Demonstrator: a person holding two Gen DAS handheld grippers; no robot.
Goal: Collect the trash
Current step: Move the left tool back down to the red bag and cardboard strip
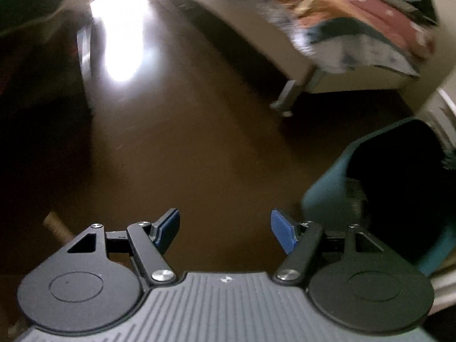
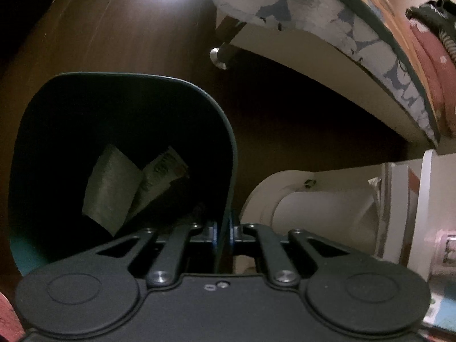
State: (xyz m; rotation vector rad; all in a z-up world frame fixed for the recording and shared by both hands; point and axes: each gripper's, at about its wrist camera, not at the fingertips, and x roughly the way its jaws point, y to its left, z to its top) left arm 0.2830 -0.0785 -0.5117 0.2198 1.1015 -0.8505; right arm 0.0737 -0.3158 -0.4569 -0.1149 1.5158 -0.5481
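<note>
A teal trash bin [image 2: 228,125] fills the left of the right wrist view, seen from above into its dark inside. Two crumpled paper pieces [image 2: 111,185] lie at its bottom. My right gripper [image 2: 223,232] is shut on the bin's near rim, with the thin wall pinched between its blue pads. In the left wrist view the same bin [image 1: 325,182] stands at the right, beside my left gripper [image 1: 225,225]. That gripper is open over bare dark floor with nothing between its fingers. A cardboard tube [image 1: 55,225] lies on the floor just left of it.
A bed with a patterned cover [image 1: 327,22] and a metal leg [image 1: 287,97] stands at the back right, and it overhangs the bin [image 2: 313,14]. White furniture [image 2: 313,199] sits right of the bin. Glare [image 1: 122,28] shines on the dark wooden floor.
</note>
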